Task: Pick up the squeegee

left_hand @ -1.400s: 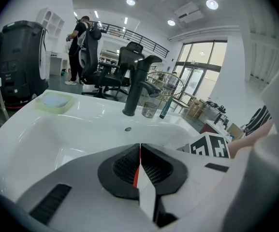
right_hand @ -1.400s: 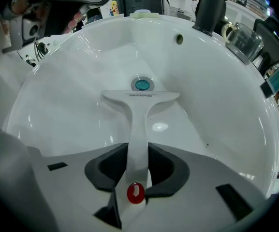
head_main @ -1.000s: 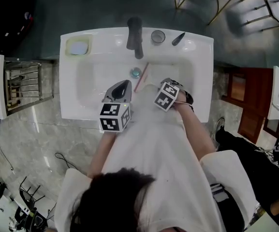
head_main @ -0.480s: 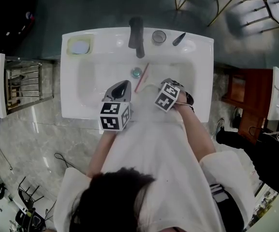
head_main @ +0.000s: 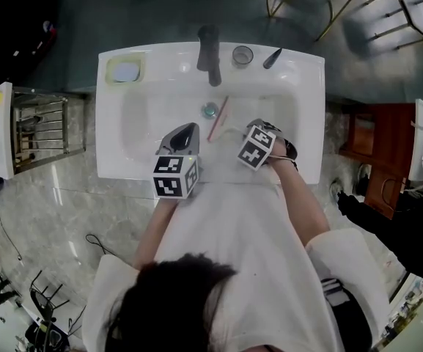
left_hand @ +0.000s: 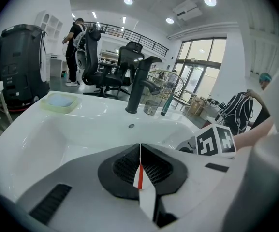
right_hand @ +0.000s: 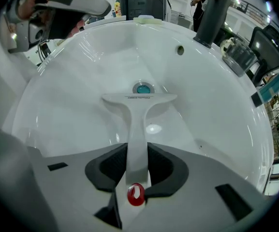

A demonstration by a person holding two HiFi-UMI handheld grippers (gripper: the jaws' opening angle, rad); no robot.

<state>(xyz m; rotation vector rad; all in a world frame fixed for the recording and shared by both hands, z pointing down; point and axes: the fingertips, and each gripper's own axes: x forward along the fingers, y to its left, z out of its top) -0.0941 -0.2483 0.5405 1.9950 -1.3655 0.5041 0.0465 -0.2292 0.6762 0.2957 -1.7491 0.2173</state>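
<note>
The squeegee (right_hand: 138,100) is white with a T-shaped head and a red ring at its handle end. My right gripper (right_hand: 137,151) is shut on its handle, pointing steeply down into the white sink (head_main: 116,160). The head lies close to the drain (right_hand: 142,88); whether it touches the basin I cannot tell. From the head view the squeegee (head_main: 218,117) shows as a thin pinkish strip ahead of the right gripper (head_main: 249,135). My left gripper (head_main: 184,133) hovers over the sink's front rim. Its jaws are shut with nothing between them, as the left gripper view (left_hand: 139,151) confirms.
A black faucet (head_main: 209,53), a glass (head_main: 242,55) and a dark tube (head_main: 272,58) stand on the back ledge. A soap dish (head_main: 125,71) sits at the back left corner. A metal rack (head_main: 39,127) stands left of the sink, a wooden cabinet (head_main: 372,152) to the right.
Both grippers and the squeegee keep their places; only the head view has shifted slightly, and a dark-clothed person at the right edge has moved.
</note>
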